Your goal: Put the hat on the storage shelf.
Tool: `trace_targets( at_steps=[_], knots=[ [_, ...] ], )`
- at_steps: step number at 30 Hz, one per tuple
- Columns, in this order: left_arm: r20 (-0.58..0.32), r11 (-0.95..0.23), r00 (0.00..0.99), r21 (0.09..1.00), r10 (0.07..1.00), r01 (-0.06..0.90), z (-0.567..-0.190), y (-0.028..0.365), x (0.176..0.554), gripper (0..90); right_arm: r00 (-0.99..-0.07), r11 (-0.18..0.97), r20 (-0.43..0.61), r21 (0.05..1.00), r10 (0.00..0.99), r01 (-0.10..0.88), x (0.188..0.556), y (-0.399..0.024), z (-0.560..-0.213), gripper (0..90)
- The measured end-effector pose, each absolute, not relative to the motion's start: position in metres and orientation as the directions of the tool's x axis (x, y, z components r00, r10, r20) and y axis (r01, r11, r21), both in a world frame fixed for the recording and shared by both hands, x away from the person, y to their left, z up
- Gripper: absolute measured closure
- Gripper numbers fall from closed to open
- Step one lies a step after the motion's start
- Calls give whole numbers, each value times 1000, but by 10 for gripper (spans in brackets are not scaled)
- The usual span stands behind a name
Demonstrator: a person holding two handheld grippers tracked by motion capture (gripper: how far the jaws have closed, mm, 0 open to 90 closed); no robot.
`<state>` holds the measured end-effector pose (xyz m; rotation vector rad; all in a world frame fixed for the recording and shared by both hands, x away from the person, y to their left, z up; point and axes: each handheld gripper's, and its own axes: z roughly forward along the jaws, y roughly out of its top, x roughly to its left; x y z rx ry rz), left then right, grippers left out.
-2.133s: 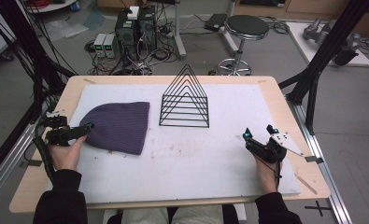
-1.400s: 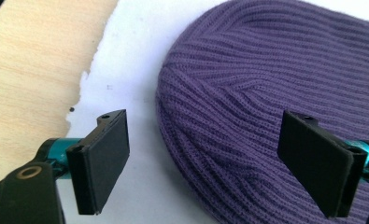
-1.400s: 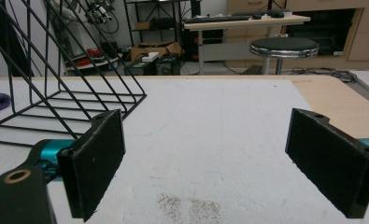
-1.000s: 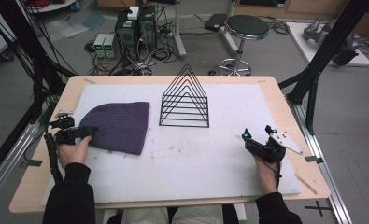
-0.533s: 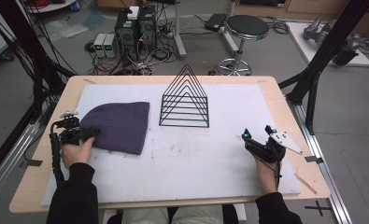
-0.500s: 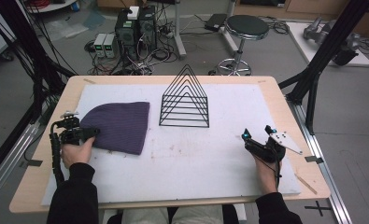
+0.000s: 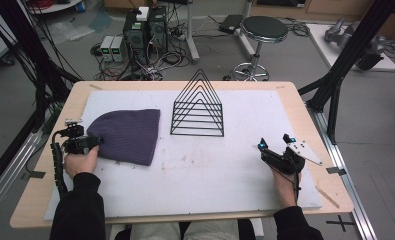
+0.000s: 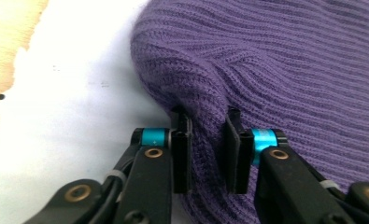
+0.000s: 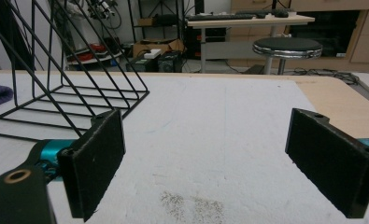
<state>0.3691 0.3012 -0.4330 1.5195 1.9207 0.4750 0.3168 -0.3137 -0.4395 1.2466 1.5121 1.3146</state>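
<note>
The purple beanie [image 7: 127,135] lies flat on the white mat [image 7: 210,180], just left of the wire rack [image 7: 198,107]. The left gripper [image 8: 205,140] has just closed its jaws on a fold of knit at the beanie's left edge (rounded crown end). The right gripper [image 7: 275,150] rests on the mat well right of the rack, jaws wide and empty.

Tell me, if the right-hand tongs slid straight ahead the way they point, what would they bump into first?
Probably nothing soon: the right tongs face bare white mat, with the black wire rack off to one side. Depth is hard to judge.
</note>
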Motion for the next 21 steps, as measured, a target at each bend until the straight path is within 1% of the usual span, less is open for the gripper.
trace_targets(
  at_steps=[2,7,14,18,21],
  knots=[
    [-266,275,-130,634,955,723,-434,302,369,776,-234,-12,56,983,971,185,317,-313,-439,112],
    [-239,248,-115,657,964,712,-432,299,368,791,-234,-13,57,983,971,185,317,-314,-439,112],
    [-243,238,-88,703,966,670,-426,297,363,794,-231,-21,65,982,971,189,316,-314,-440,112],
    [-245,225,-58,740,968,634,-418,295,358,796,-232,-21,65,982,971,188,316,-314,-439,112],
    [-225,195,-28,768,974,610,-414,291,355,797,-232,-22,66,982,970,188,316,-314,-439,112]
  ],
)
